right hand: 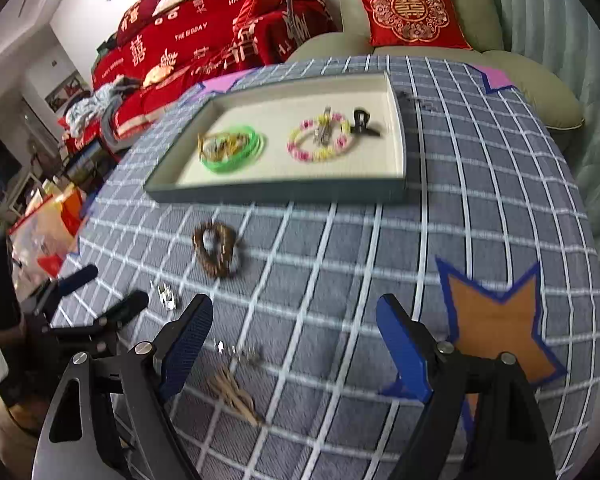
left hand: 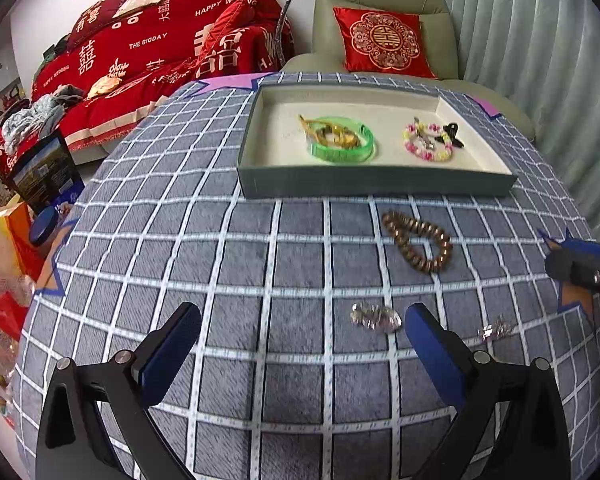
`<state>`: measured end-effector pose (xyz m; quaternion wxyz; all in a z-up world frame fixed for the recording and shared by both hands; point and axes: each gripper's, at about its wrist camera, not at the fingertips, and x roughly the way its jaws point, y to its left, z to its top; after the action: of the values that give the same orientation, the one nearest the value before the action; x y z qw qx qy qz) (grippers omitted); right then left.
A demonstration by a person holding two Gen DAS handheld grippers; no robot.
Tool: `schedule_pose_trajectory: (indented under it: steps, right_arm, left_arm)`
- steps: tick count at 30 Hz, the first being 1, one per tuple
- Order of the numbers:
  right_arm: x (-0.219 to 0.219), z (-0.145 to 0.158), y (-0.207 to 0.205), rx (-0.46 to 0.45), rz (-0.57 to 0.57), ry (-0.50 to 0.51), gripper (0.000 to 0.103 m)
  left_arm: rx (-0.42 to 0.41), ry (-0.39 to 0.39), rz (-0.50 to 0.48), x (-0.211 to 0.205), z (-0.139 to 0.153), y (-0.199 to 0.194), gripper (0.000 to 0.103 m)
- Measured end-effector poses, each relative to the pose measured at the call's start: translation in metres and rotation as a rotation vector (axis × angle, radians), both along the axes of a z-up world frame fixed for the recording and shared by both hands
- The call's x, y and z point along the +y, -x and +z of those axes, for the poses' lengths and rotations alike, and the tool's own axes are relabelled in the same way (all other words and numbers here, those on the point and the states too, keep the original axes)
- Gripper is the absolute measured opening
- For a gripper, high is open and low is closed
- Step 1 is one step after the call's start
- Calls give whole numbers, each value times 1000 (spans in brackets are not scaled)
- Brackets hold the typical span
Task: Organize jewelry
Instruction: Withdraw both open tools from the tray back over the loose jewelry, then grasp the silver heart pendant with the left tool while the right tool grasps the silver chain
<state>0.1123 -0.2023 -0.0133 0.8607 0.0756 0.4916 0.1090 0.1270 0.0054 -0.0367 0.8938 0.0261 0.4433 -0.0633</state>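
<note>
A shallow tray [left hand: 256, 128] sat at the far side of the checked tablecloth [left hand: 180, 208], already holding a green bangle [left hand: 342, 148], a pink-and-yellow bead bracelet [left hand: 426, 142] and a black hair clip [left hand: 454, 134]. Still loose on the cloth were a brown bead bracelet [left hand: 418, 242] just in front of the tray, a small clear sparkly piece [left hand: 376, 318] and another like it [left hand: 496, 330] to its right. The left gripper [left hand: 302, 342] hovered low with its jaws wide apart and empty, the first sparkly piece lying just inside its right finger. The right gripper [right hand: 294, 340] was likewise spread and empty, above a small silvery piece [right hand: 238, 352] and a tan item [right hand: 232, 394], both too blurred to name. The sorting looked partly done; the next move probably called for settling over one small piece and closing gently on it.
</note>
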Motion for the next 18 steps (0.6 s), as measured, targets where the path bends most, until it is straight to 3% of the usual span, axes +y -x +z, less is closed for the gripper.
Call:
schedule_pose_trajectory:
  steps: [18]
  right_arm:
    - [30,-18,25,-5,122,86,86]
  left_arm:
    - [-4,-14,-40,-11,-11,4,103]
